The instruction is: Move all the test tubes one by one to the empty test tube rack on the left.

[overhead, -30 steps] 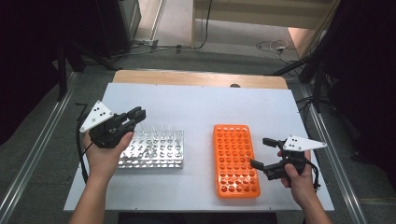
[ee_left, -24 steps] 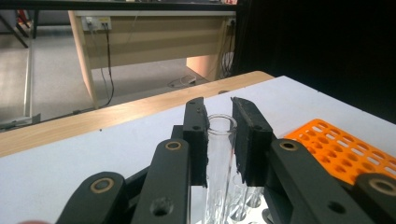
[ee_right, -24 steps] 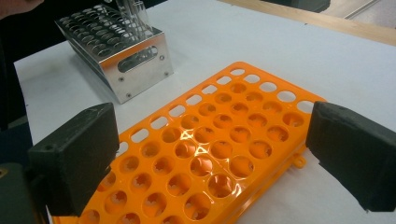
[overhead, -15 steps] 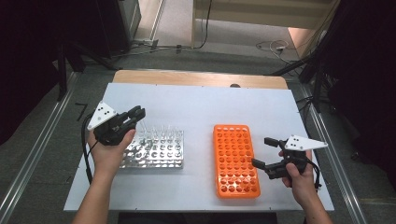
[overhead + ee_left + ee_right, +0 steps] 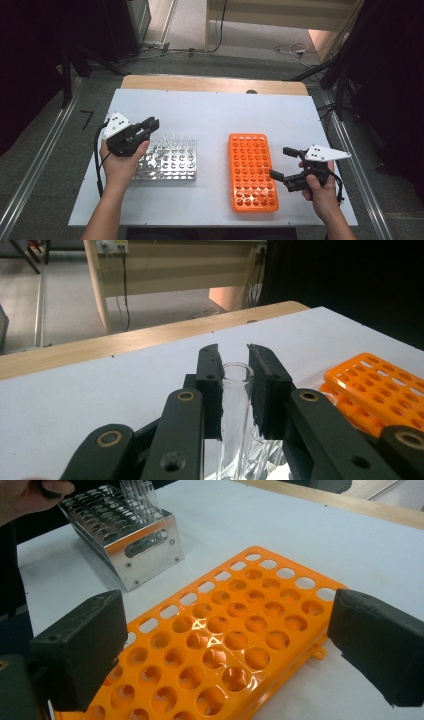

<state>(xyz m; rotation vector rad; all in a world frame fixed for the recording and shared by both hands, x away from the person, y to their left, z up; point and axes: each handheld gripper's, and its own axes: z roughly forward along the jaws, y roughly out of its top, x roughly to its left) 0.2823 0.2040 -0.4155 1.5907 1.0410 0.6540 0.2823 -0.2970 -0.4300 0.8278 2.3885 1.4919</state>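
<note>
My left gripper hovers over the far left corner of the metal test-tube rack. In the left gripper view the gripper is shut on an upright clear glass test tube, pads pressing just below its rim. The tube's lower end is hidden among other tubes. An empty orange plastic rack lies right of centre. My right gripper is at its right edge, open. In the right gripper view the gripper stands wide apart above the orange rack with nothing between its pads.
Several clear tubes stand in the metal rack. The white table top stretches beyond both racks to a wooden strip at the far edge. Cables and dark furniture lie on the floor beyond.
My left gripper has sunk a little toward the metal rack, still shut. The right hand and both racks have not moved.
</note>
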